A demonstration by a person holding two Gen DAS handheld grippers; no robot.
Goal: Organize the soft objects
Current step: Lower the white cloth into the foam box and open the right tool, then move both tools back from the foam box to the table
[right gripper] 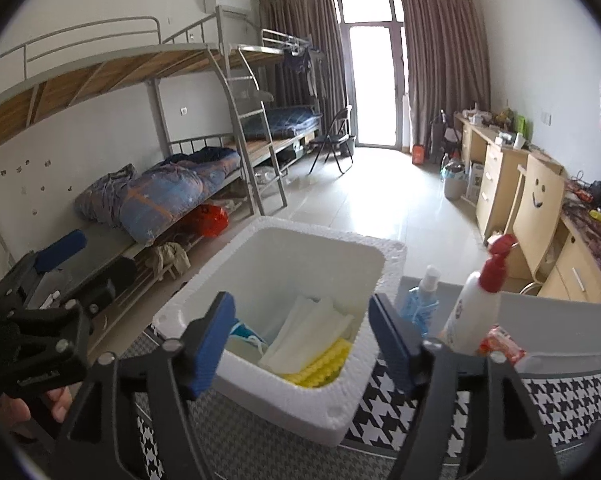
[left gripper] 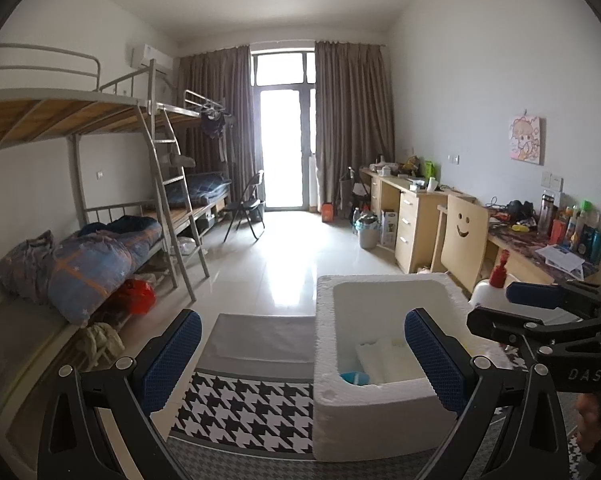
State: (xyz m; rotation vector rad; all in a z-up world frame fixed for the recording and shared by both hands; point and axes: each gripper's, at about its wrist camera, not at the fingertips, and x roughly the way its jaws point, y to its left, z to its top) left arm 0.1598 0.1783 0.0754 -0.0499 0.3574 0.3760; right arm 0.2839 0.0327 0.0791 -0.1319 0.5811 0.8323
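Observation:
A white foam box [right gripper: 260, 364] stands on a houndstooth cloth [right gripper: 560, 396]. In it lie a white folded cloth [right gripper: 304, 332], a yellow ridged sponge [right gripper: 320, 366] and a blue item [right gripper: 244, 330]. The box also shows in the left wrist view [left gripper: 340, 412] with the white cloth [left gripper: 384, 364] inside. My right gripper [right gripper: 302, 344] is open and empty, hovering over the box's near edge. My left gripper [left gripper: 302, 360] is open and empty, to the left of the box. The right gripper also shows in the left wrist view [left gripper: 496, 312].
To the right of the box stand a white bottle with a red pump [right gripper: 476, 300], a blue spray bottle [right gripper: 420, 304] and a red packet [right gripper: 504, 344]. Bunk beds [right gripper: 160, 184] line the left wall, desks [right gripper: 496, 168] and a smiley-face chair [right gripper: 536, 204] the right.

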